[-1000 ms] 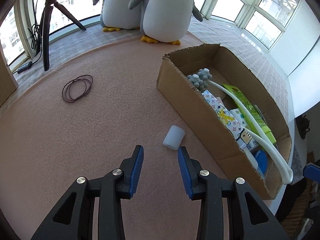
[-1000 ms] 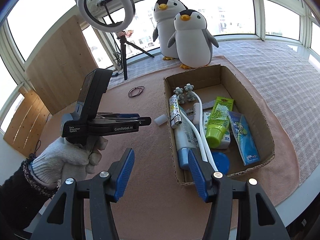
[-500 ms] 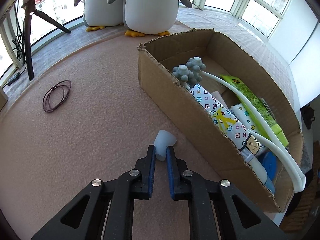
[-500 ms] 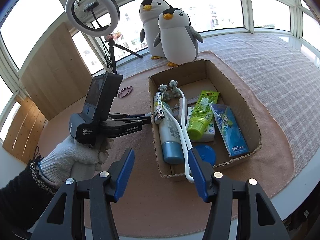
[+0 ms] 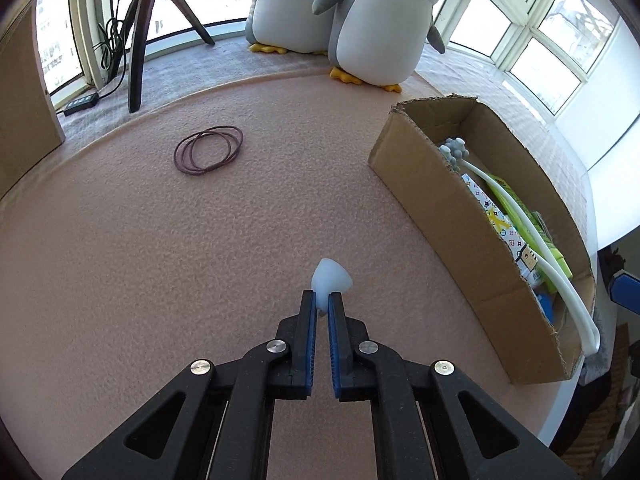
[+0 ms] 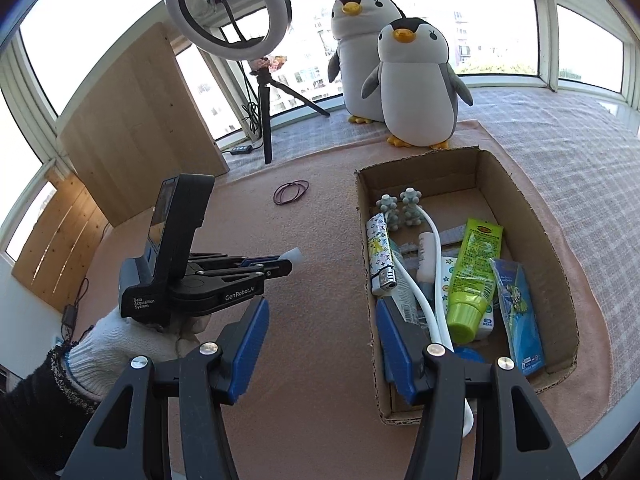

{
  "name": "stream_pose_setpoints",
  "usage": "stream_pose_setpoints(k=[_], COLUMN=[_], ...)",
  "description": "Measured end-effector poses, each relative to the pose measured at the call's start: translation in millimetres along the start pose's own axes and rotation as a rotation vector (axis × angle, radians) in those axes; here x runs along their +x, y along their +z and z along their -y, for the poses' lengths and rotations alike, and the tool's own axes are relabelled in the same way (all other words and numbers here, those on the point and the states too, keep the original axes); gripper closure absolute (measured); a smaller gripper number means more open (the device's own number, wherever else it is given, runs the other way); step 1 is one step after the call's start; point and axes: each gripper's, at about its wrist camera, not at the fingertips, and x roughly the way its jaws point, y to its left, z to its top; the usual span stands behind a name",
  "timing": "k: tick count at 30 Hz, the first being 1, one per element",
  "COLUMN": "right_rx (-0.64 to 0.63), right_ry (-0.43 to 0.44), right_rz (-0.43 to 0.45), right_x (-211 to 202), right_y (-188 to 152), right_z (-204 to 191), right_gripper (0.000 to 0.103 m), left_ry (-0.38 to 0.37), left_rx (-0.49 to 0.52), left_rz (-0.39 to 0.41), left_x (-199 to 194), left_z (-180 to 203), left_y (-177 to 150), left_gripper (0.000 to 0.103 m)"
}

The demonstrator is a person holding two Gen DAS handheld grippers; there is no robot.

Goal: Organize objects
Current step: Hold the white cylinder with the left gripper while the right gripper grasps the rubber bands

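My left gripper [image 5: 321, 299] is shut on a small white cap [image 5: 330, 277], squeezed flat between the blue pads and lifted off the pink mat. In the right wrist view that left gripper [image 6: 285, 261] with the white cap [image 6: 293, 255] hangs left of the cardboard box [image 6: 520, 196]. The box [image 5: 472, 240] holds a white massager, a patterned lighter, a green tube and other toiletries. My right gripper [image 6: 322, 330] stands open above the box's near left wall, holding nothing.
A bundle of brown rubber bands [image 5: 209, 150] lies on the pink mat [image 5: 160, 260]. Two plush penguins [image 6: 416, 88] stand behind the box. A ring light on a tripod [image 6: 264, 116] and a wooden board [image 6: 132, 120] stand at the back left.
My left gripper closed on the white cap, lifted it off the mat and pulled back leftward from the box. My right gripper stayed open and shifted slightly.
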Motion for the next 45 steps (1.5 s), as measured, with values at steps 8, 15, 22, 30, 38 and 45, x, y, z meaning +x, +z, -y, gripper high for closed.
stream_pose_setpoints(k=[8,15,22,30,38,45], right_rx=[-0.085,-0.078,-0.044,-0.016,-0.028,-0.156], right_ry=[0.102,0.071,-0.018,-0.113,-0.162,-0.218], right_rz=[-0.072,-0.173,-0.248,-0.291,-0.316,-0.336], right_x=[57.5,131.1,199.5,250.8,273.4,273.5], right_y=[48.0,83.2,107.5,126.2,134.2,123.7], right_z=[-37.9,-60.4,-59.9,-58.7,-64.0,-83.6], right_gripper=[0.051,0.051,0.051,0.049,0.043,0.055], left_ry=[0.065,0.12,0.149,0.15,0.145,0.136], left_rx=[-0.101,-0.209,-0.298,-0.328,-0.333,-0.334], left_rz=[0.028,0.057,0.088,0.099,0.098,0.102], left_x=[-37.6,-73.1,-101.2,-112.1,-114.7,-115.9], left_z=[-58.1,-108.7,-144.7,-158.4,-162.7,-164.5], left_y=[-46.0,-85.4,-115.1,-125.0,-125.8,-122.5], left_gripper=[0.097,0.097,0.097,0.097,0.097,0.097])
